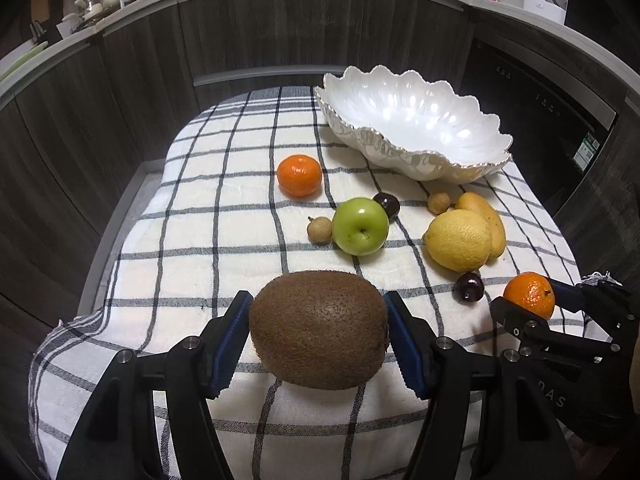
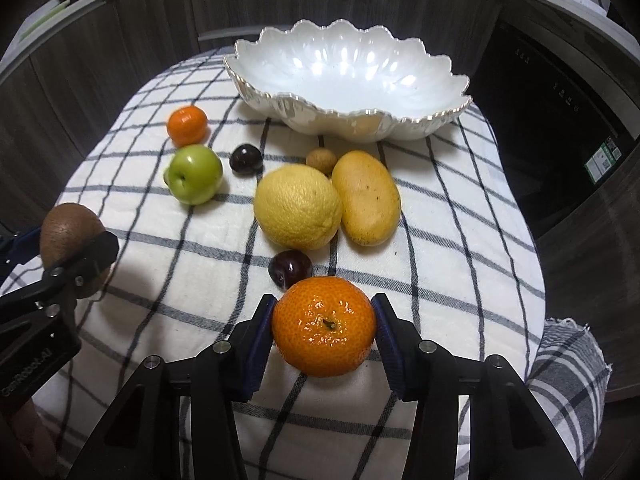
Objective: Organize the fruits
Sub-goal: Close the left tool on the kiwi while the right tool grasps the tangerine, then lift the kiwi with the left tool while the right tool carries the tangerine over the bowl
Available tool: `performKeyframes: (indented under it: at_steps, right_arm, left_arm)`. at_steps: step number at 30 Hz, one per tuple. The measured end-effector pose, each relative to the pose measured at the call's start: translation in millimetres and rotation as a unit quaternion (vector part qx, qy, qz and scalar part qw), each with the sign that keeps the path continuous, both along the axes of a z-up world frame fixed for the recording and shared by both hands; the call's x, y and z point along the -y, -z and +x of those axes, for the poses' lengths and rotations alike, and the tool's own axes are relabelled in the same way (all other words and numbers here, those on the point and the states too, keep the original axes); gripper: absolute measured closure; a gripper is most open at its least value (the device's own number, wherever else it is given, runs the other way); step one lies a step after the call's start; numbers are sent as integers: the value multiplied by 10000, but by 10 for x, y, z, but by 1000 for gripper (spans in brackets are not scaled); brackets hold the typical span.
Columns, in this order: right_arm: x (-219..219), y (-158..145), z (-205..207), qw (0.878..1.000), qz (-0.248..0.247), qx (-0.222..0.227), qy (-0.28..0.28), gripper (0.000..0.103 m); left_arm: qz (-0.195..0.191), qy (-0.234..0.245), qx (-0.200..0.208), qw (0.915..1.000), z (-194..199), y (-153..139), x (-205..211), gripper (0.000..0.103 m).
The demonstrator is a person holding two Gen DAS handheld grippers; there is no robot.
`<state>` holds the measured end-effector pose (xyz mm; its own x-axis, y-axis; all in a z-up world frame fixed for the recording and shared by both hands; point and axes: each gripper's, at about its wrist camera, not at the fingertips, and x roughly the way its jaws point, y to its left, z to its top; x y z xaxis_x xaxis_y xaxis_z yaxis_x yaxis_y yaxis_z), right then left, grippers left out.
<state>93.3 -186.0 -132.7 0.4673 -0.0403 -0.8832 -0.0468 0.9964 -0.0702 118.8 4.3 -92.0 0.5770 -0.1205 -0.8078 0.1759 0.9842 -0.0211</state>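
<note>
My left gripper (image 1: pixel 318 328) is shut on a brown kiwi (image 1: pixel 319 329) just above the checked cloth; it also shows in the right wrist view (image 2: pixel 71 247). My right gripper (image 2: pixel 324 326) is shut on an orange mandarin (image 2: pixel 324 325), seen in the left wrist view (image 1: pixel 529 294) too. An empty white scalloped bowl (image 2: pixel 400 120) stands at the back. On the cloth lie a second mandarin (image 2: pixel 187 125), a green apple (image 2: pixel 195 174), a lemon (image 2: pixel 297 207), a yellow mango (image 2: pixel 366 198), two dark plums (image 2: pixel 245 159) (image 2: pixel 290 269) and small brown longans (image 2: pixel 321 161).
The table is covered by a white cloth with black checks (image 2: pixel 460 240) that hangs over the edges. Dark wooden cabinets (image 1: pixel 260 32) curve behind the table, with a dark appliance (image 2: pixel 560 120) to the right.
</note>
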Motion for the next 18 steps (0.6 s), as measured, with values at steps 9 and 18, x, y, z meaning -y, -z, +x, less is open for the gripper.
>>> performKeyframes:
  at_steps: [9,18]
  right_arm:
    - [56,-354,-16,9991,135,409,-46,54]
    - [141,-753,60,9954,216,925,-129,54]
  left_arm:
    - [50,75,315,9995,-52,-317,60,38]
    - [39,168,672,9976,48,-694,174,38]
